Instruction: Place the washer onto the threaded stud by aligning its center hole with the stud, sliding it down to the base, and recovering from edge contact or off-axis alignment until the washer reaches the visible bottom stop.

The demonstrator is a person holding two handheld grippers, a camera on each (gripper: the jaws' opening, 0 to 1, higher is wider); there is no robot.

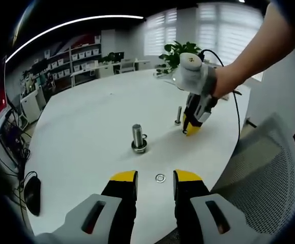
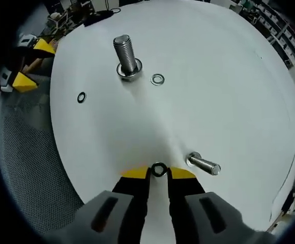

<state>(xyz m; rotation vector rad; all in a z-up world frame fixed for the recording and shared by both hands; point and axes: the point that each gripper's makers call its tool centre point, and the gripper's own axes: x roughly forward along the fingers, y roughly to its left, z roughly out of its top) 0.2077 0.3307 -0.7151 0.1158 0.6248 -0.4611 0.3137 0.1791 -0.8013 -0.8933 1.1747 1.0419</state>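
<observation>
A thick threaded stud (image 1: 138, 135) (image 2: 125, 51) stands upright on the round white table (image 1: 86, 122), with a washer (image 2: 129, 72) around its base. My right gripper (image 2: 158, 174) is shut on a small washer (image 2: 158, 170), held flat between its yellow tips, low over the table and well short of the stud. In the left gripper view it appears as the right gripper (image 1: 191, 128), held by a person's hand. My left gripper (image 1: 156, 178) is open at the table's near edge, with a loose washer (image 1: 160, 178) (image 2: 81, 97) lying between its tips.
Another loose washer (image 2: 157, 79) (image 1: 145, 136) lies beside the stud. A smaller bolt (image 1: 178, 116) (image 2: 203, 165) stands close to my right gripper. A mesh chair (image 1: 269, 168) (image 2: 30, 168) borders the table edge. A computer mouse (image 1: 32, 193) lies far left.
</observation>
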